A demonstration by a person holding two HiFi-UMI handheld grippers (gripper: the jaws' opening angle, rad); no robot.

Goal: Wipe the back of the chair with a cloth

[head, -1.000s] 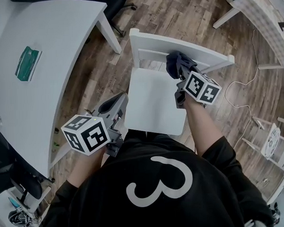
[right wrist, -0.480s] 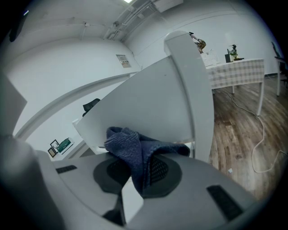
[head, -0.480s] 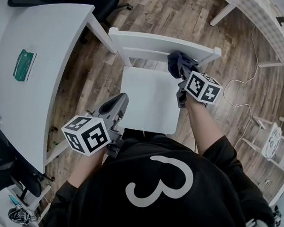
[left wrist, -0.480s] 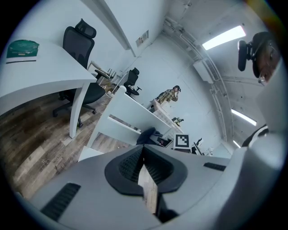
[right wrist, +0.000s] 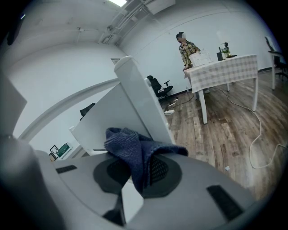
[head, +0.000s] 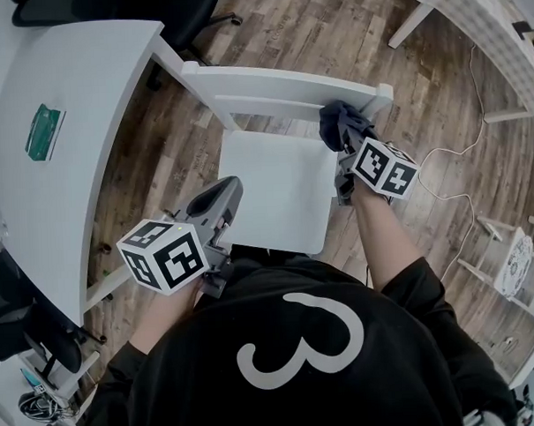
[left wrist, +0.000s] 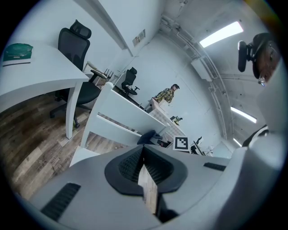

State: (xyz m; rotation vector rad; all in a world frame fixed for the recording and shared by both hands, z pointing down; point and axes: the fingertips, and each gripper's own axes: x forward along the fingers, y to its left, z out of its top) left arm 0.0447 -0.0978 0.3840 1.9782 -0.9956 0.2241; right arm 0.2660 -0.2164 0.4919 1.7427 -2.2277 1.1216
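Observation:
A white chair stands in front of me, its back rail (head: pixel 279 82) at the far side of the seat (head: pixel 275 190). My right gripper (head: pixel 343 141) is shut on a dark blue cloth (head: pixel 340 122), which is pressed on the back rail close to its right end. In the right gripper view the cloth (right wrist: pixel 135 150) bunches out of the jaws against the chair back (right wrist: pixel 139 99). My left gripper (head: pixel 218 199) hovers by the seat's front left corner, shut and holding nothing. In the left gripper view the left gripper (left wrist: pixel 143 155) looks along the back rail (left wrist: pixel 121 110) towards the cloth (left wrist: pixel 150 137).
A white desk (head: pixel 62 172) with a green object (head: pixel 41 131) stands to the left, a black office chair (head: pixel 188 12) behind it. A table with a chequered cover (head: pixel 488 21) is at the far right, a cable (head: pixel 450 164) trails over the wooden floor. A person (right wrist: pixel 185 47) stands far off.
The cloth in my right gripper has slid along the back rail from near its middle towards its right end. The left gripper has stayed where it was.

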